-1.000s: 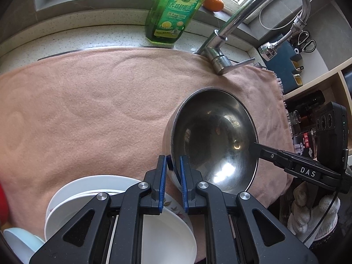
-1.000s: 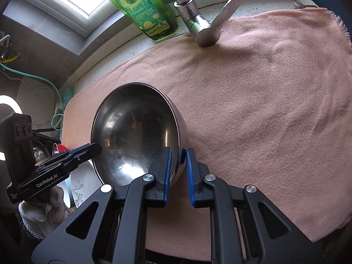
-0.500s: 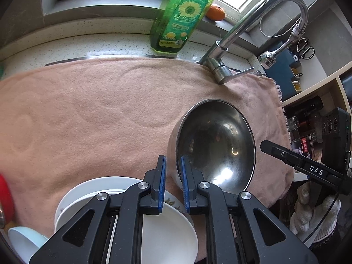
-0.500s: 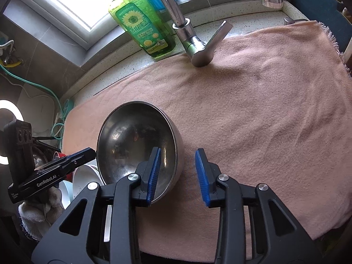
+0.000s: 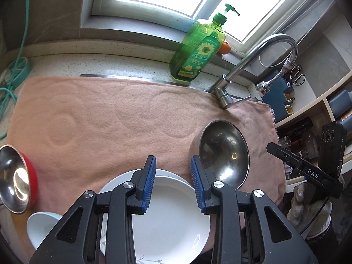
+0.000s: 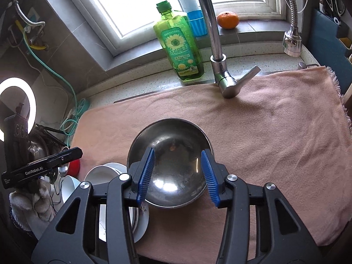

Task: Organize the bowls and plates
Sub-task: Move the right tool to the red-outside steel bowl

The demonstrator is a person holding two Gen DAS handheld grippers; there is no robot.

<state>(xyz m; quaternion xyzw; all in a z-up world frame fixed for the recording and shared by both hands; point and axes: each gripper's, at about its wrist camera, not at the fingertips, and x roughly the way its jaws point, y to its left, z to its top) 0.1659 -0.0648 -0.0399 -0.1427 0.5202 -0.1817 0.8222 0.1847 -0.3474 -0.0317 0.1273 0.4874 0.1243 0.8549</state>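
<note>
A steel bowl [image 5: 224, 151] [image 6: 173, 160] rests upright on the pink towel [image 5: 105, 121] [image 6: 264, 121], free of both grippers. My left gripper [image 5: 173, 183] is open and empty above a stack of white plates [image 5: 171, 215], left of the bowl. My right gripper [image 6: 177, 176] is open and empty, hovering over the bowl's near side. The white plates [image 6: 105, 171] lie left of the bowl in the right wrist view. A red-and-steel bowl [image 5: 17, 180] sits at the towel's left edge, with a small white bowl [image 5: 41, 226] in front of it.
A green soap bottle [image 5: 198, 50] [image 6: 178, 46] and a faucet [image 5: 253, 70] [image 6: 220, 61] stand behind the towel. An orange [image 6: 227, 19] and a blue cup [image 6: 198, 22] sit on the sill. Shelves [image 5: 319, 110] are at the right. A ring light [image 6: 15, 107] is at the left.
Both grippers let go of the steel bowl's rim, opened, and pulled back and up. The bowl now sits flat on the towel. The left gripper moved over the white plates.
</note>
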